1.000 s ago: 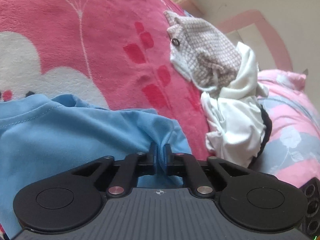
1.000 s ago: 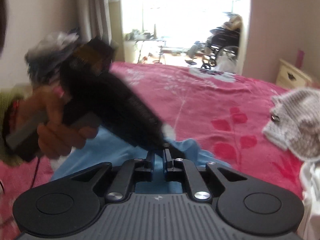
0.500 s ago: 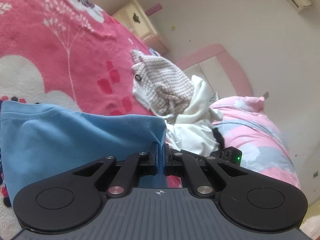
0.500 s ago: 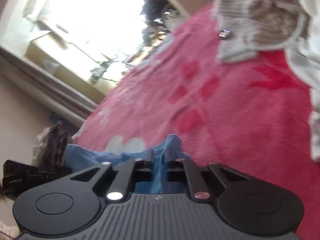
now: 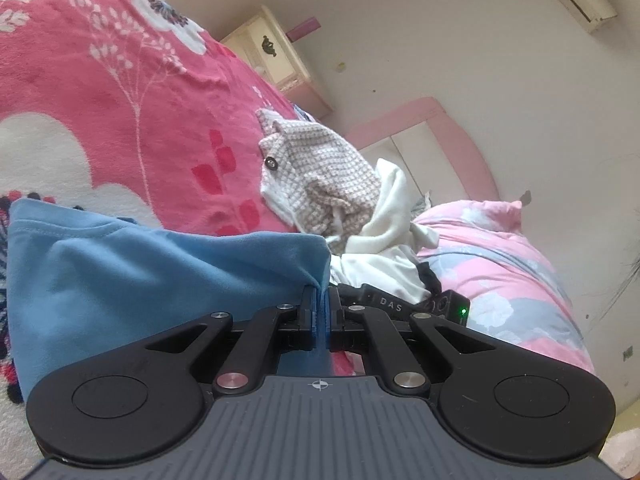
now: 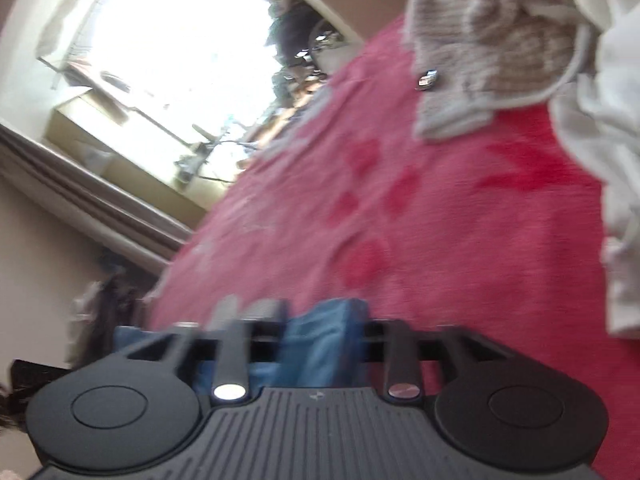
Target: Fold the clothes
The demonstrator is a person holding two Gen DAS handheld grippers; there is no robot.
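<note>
A blue garment (image 5: 160,280) lies folded on the pink floral blanket (image 5: 120,92). My left gripper (image 5: 319,304) is shut on its right corner, which stands pulled up into a peak. In the right wrist view the same blue garment (image 6: 316,344) bunches between the fingers of my right gripper (image 6: 320,316). Its jaws are opening and the pads stand apart from the cloth. The right wrist view is rolled and blurred.
A heap of other clothes lies to the right: a beige checked knit (image 5: 320,176) (image 6: 488,44) with a button, on white garments (image 5: 384,240) (image 6: 612,160). A pink pillow (image 5: 500,264) is behind, then the headboard (image 5: 440,132) and a bedside cabinet (image 5: 276,56).
My right gripper has rolled sideways and its jaws have parted from the blue cloth. My left gripper lifted the blue corner and tilted up, then held still.
</note>
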